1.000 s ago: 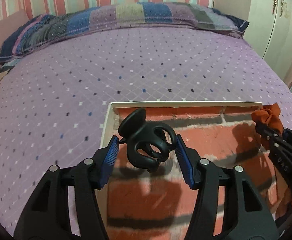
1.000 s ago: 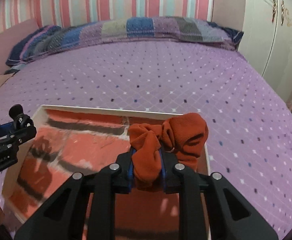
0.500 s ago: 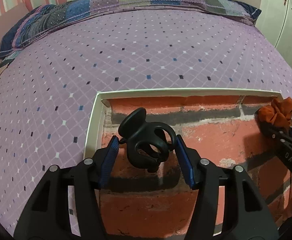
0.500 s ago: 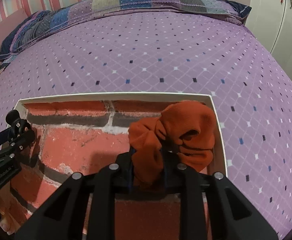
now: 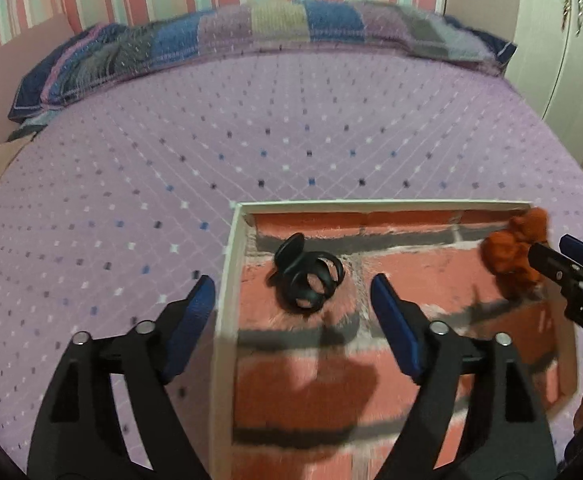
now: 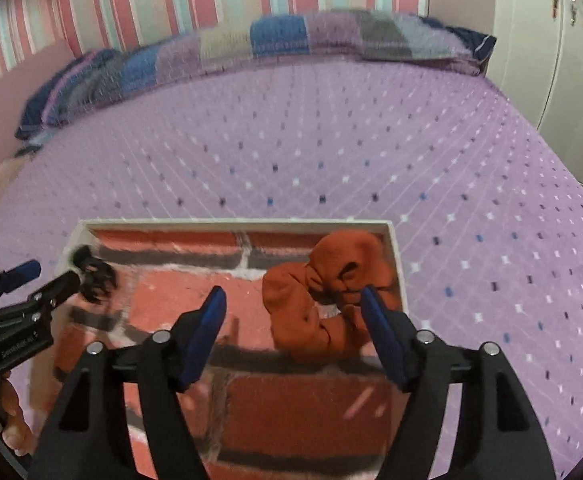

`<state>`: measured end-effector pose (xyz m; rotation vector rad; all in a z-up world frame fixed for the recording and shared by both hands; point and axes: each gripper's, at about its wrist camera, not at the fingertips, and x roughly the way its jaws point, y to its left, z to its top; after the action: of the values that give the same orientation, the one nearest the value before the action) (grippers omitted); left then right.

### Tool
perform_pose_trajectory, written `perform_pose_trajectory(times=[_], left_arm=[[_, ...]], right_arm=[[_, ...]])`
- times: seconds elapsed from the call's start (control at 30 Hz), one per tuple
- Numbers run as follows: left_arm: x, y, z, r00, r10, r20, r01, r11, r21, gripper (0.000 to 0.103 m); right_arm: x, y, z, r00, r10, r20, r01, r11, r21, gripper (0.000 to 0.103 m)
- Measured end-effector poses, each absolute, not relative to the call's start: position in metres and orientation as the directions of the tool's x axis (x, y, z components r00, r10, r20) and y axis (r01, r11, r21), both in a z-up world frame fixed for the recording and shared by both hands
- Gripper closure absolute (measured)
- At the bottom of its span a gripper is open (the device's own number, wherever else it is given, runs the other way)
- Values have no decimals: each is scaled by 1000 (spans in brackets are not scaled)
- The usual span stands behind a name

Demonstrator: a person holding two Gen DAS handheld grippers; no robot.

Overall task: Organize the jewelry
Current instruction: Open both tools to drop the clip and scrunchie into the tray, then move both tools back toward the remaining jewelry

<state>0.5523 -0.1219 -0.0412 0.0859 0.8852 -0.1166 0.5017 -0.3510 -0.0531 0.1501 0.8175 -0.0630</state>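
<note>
A shallow white-rimmed tray (image 5: 228, 276) with a red brick-print floor lies on the bed; it also shows in the right wrist view (image 6: 227, 222). A black hair claw clip (image 5: 306, 274) lies in its far left corner, also seen small in the right wrist view (image 6: 93, 272). My left gripper (image 5: 291, 294) is open and empty, just behind the clip. An orange scrunchie (image 6: 327, 292) lies in the tray's far right corner, also visible in the left wrist view (image 5: 513, 254). My right gripper (image 6: 293, 300) is open, its right finger touching the scrunchie.
The tray sits on a purple dotted bedspread (image 5: 251, 132). A patchwork pillow (image 5: 251, 32) lies along the striped wall at the far end. A white wardrobe (image 5: 563, 40) stands at the right.
Both grippers opened. The left let go of the black clip and the right let go of the orange scrunchie; both items now lie in the tray. Both grippers drew back and up.
</note>
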Motion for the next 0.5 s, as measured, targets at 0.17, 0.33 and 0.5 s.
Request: perform_pose_trajectory(times=[0.17,0.33,0.5], left_arm=[[498,-105,-9,674,-99,-732,169,985,22,17],[436,-81,13,714,-129,-688,179,984,1,9],[377,-55,22,734,-134,-666,174,985,-7,7]], right_arm=[[449,-349,-31,728,-34,-684,118,990,76,27],[388,-345,-20,768,-81,-635,119,993,18,21],[322,-347,-18,789,-139,-599,149,988,-34,21]])
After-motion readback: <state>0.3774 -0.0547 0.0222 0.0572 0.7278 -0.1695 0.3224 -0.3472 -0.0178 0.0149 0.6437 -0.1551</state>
